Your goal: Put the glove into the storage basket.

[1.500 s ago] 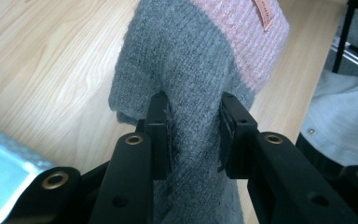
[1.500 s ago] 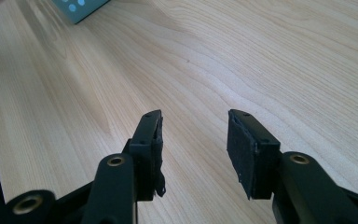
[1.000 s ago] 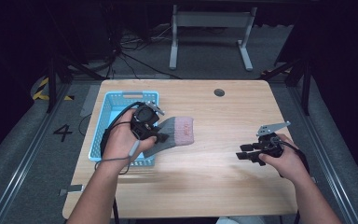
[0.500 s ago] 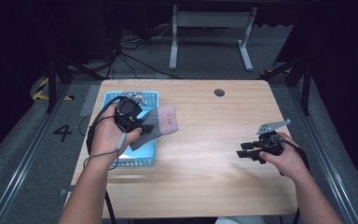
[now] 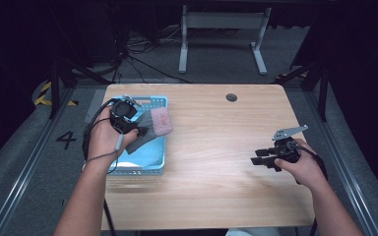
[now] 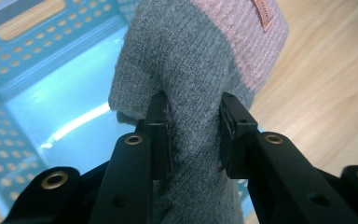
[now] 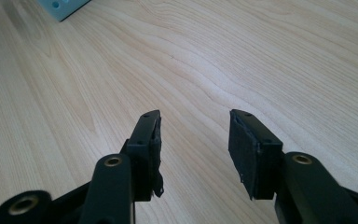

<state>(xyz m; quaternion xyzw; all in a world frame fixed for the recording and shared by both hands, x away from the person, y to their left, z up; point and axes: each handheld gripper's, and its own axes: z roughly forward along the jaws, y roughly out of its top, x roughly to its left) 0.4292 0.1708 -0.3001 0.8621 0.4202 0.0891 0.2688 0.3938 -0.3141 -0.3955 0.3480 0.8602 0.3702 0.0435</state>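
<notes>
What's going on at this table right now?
A person works at a wooden table with a handheld gripper in each hand. The left gripper is clamped on a grey and pink knitted sock, holding it above the blue basket's right edge. The right gripper hangs open and empty over bare tabletop on the right side, holding nothing.

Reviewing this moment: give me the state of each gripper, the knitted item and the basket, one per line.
Left gripper: shut on the grey and pink knitted sock, held above the basket.
Grey and pink knitted sock: pinched in its grey part, lifted, pink end past the basket's rim over the table.
Blue perforated plastic basket: upright at the table's left edge; no contents visible.
Right gripper: open, empty, over bare light wooden table.
</notes>
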